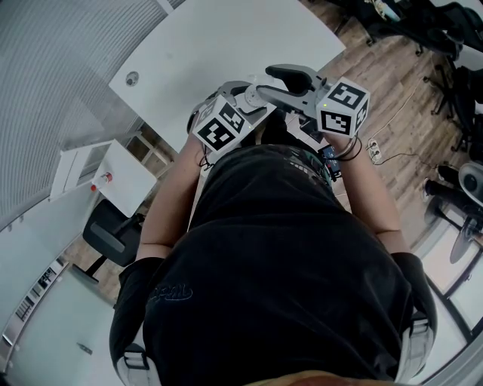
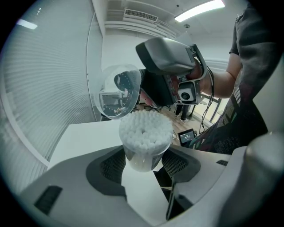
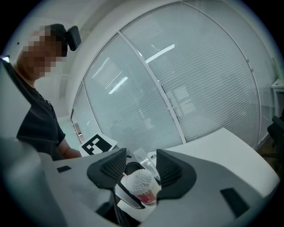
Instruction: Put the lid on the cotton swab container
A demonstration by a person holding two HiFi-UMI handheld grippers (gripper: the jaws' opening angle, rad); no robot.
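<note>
We see left gripper (image 2: 144, 167) clenched on cotton swab container (image 2: 143, 153); right gripper (image 3: 142, 173) grasping clear lid (image 2: 117, 92), tilted, just left of swab-filled mouth.

Bright ceiling light (image 2: 199, 9), fisheye-warped dark corners

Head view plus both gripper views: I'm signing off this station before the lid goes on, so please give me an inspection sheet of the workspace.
Surface: white table, below the raised grippers.
Job's things: cotton swab container full, uncovered, held in the air; clear lid tilted beside its mouth, not on.
Clutter: nothing seen.
Grippers: left gripper shut on the container; right gripper shut on the lid.
Cables: white cable across the wooden floor.
Surroundings: curved wall with blinds; office chair; white cabinet.
</note>
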